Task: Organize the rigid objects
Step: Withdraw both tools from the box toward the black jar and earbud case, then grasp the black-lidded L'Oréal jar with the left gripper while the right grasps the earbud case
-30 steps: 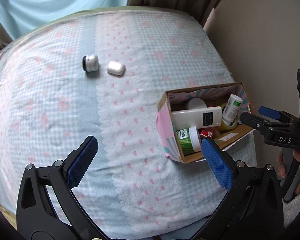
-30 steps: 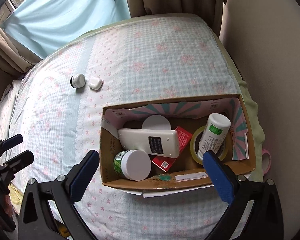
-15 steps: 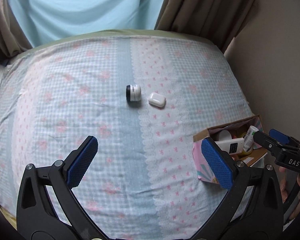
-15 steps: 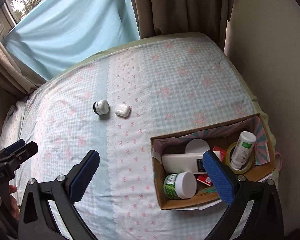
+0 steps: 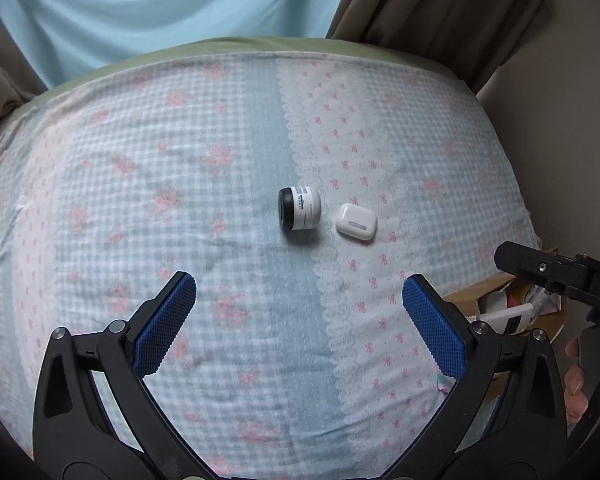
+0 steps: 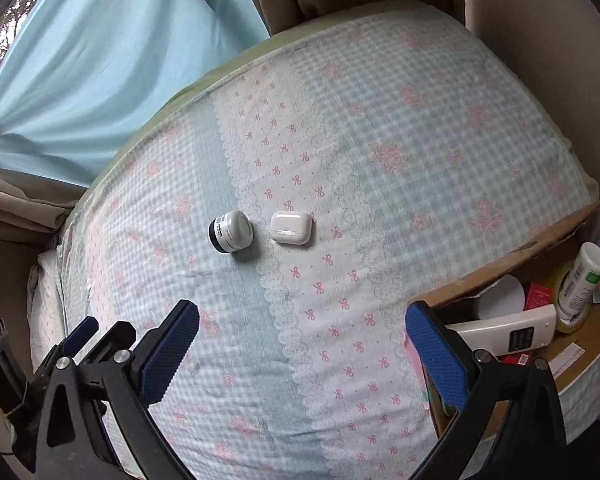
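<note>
A small white jar with a black lid (image 5: 300, 214) lies on its side on the bed, next to a white earbud case (image 5: 356, 223). Both also show in the right wrist view, the jar (image 6: 231, 232) left of the case (image 6: 291, 227). My left gripper (image 5: 300, 320) is open and empty, short of them. My right gripper (image 6: 302, 340) is open and empty, also short of them. A cardboard box (image 6: 540, 256) at the right holds a white remote (image 6: 504, 330), a white bottle (image 6: 584, 280), a tape roll and other items.
The bed has a blue and pink checked sheet (image 5: 180, 200). Curtains (image 5: 440, 8) hang behind it and a wall stands at the right. The right gripper shows at the right of the left wrist view (image 5: 556, 276), over the box (image 5: 500, 304).
Both grippers have swung away from the box toward the jar and earbud case, which now sit centred and larger in both views. The box has slid to the right edge.
</note>
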`<state>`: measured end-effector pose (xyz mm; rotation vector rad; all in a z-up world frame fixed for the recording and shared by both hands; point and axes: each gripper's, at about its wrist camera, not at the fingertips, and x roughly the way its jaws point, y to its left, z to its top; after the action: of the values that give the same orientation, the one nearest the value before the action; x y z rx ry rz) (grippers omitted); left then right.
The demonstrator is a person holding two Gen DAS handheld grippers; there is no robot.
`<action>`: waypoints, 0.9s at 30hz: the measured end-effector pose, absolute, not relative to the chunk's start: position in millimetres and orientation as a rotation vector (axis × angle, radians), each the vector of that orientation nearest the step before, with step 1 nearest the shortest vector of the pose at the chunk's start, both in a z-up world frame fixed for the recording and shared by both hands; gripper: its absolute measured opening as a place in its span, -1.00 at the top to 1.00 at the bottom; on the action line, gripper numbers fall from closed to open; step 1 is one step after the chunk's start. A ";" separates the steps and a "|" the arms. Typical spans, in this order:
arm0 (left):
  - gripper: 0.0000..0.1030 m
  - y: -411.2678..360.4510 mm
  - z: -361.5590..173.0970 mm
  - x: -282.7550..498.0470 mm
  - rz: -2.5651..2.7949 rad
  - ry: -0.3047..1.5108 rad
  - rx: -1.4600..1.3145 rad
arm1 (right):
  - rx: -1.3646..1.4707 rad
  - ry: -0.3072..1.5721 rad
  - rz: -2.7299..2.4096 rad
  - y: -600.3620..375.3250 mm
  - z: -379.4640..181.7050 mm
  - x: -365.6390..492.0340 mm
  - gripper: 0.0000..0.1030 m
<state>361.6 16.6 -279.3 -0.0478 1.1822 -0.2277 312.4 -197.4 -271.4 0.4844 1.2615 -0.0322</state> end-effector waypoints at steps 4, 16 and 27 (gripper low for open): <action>-0.99 10.9 -304.3 383.5 -0.225 1.209 -0.041 | 0.543 1.344 -0.042 -195.8 -302.4 349.3 -1.00; -0.93 -15.5 -398.2 450.0 -0.246 1.266 0.004 | 0.628 1.588 -0.106 -186.2 -404.3 438.2 -0.88; -0.59 -30.5 -452.1 482.6 -0.286 1.311 0.000 | 0.706 1.672 -0.188 -172.4 -458.8 468.1 -0.71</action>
<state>482.6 -30.5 -452.1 -0.0001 1.3112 -0.2863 468.1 -172.4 -458.8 0.7060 1.6722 -0.1880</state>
